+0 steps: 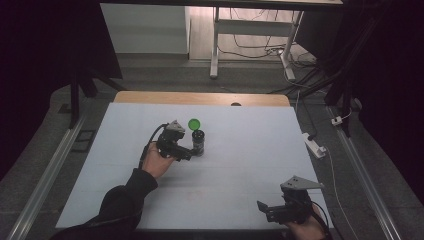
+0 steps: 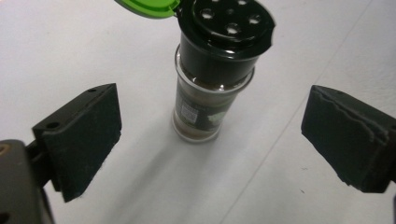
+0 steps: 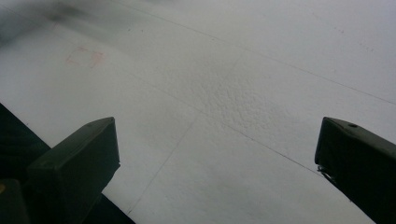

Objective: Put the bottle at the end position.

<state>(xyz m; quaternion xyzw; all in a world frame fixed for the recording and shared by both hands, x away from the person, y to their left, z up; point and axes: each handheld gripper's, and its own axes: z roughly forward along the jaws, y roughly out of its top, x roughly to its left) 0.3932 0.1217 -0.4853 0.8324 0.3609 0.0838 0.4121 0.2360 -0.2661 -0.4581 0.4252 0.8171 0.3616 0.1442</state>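
Note:
A small glass spice jar [image 1: 198, 142] [image 2: 210, 79] stands upright near the middle of the white table [image 1: 240, 165]. Its black shaker top has several holes, and its green flip lid [image 1: 194, 123] [image 2: 147, 7] is swung open. My left gripper [image 1: 189, 154] [image 2: 210, 144] is just to the left of the jar in the high view, open, its jaws wide apart with the jar ahead of them and untouched. My right gripper [image 1: 265, 210] [image 3: 215, 172] rests open near the table's front right edge, with nothing between its jaws.
A white power strip [image 1: 315, 145] lies on the floor off the table's right edge. Behind the table stand a white desk frame [image 1: 250, 45] and loose cables. In the right gripper view a faint red square mark [image 3: 84, 56] shows on the table surface.

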